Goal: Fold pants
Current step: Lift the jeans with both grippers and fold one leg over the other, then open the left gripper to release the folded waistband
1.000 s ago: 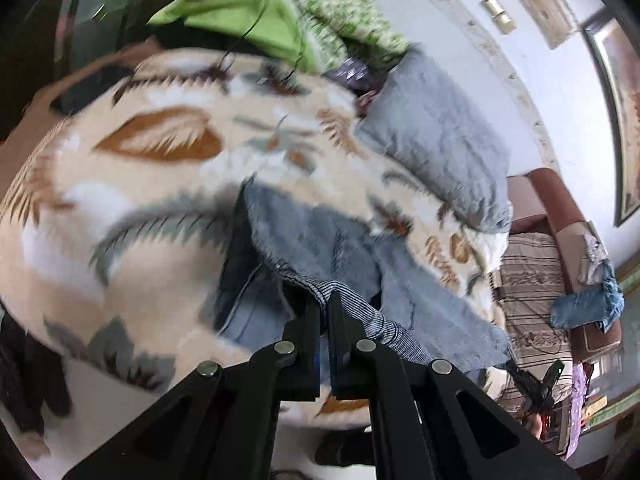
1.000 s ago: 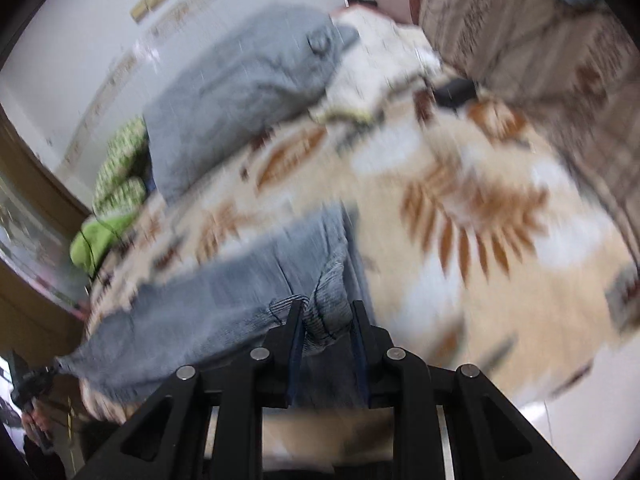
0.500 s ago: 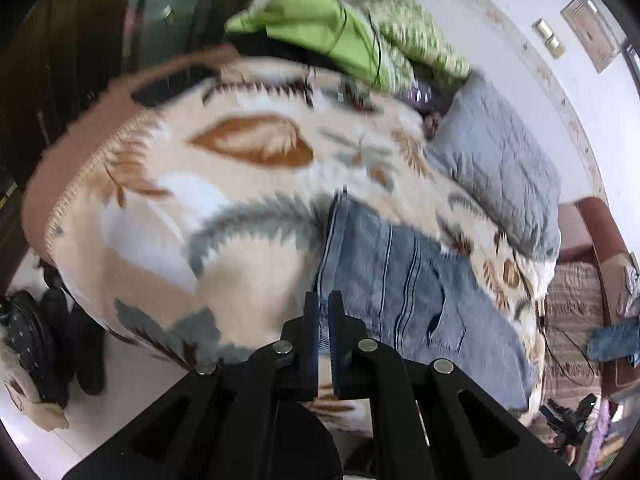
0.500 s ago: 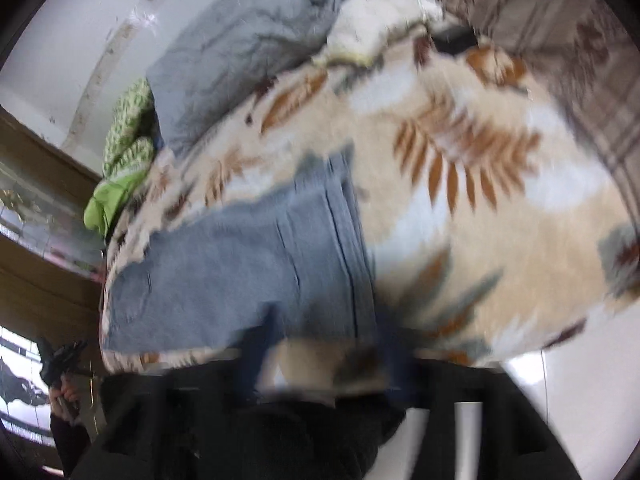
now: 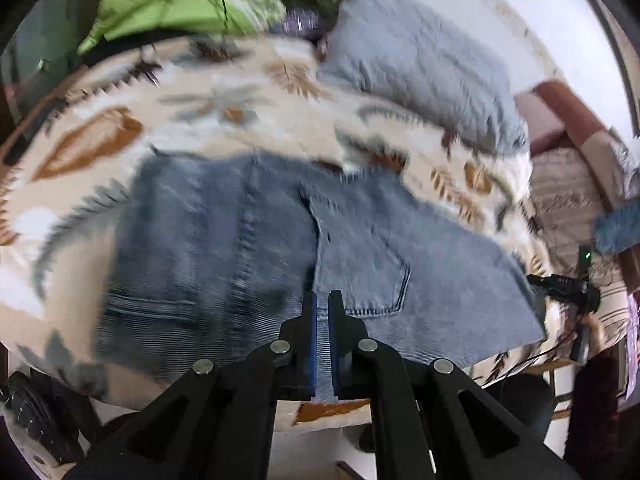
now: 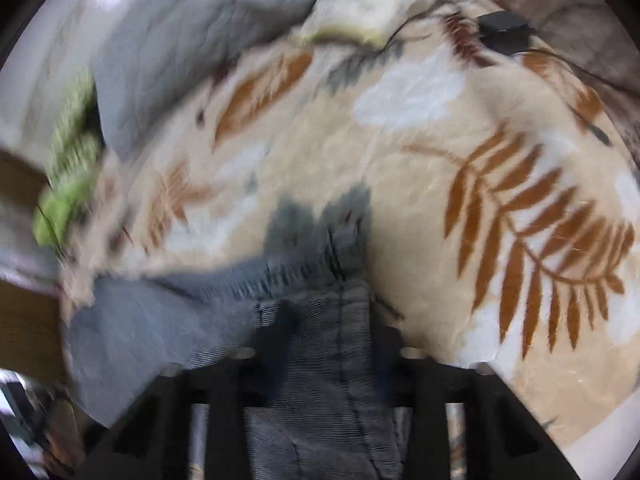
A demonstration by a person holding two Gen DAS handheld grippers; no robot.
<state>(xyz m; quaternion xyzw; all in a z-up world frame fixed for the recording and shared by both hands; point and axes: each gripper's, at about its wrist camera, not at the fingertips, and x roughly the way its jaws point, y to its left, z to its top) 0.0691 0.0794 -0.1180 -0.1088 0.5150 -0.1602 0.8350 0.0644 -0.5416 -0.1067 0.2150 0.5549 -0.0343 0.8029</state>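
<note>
The blue jeans (image 5: 240, 240) lie flat on the leaf-patterned blanket (image 5: 100, 140), folded, with a back pocket facing up. My left gripper (image 5: 322, 304) hovers over their near edge, shut, with nothing between its blue pads. In the right wrist view, which is blurred, a thick fold of the jeans (image 6: 320, 360) runs between the fingers of my right gripper (image 6: 332, 324). Its jaws are closing around that denim but still stand apart from it.
A grey pillow (image 5: 420, 52) and green bedding (image 5: 160, 4) lie at the far side of the bed. A black device (image 6: 502, 28) with a cable rests on the blanket (image 6: 440, 160). A striped sofa (image 5: 560, 184) stands to the right, with a person's hand (image 5: 592, 324) below it.
Both grippers let go of the lifted denim and the jeans now lie flat. The left stayed shut and moved over the jeans. The right opened wide, dropped onto the fold, and is narrowing.
</note>
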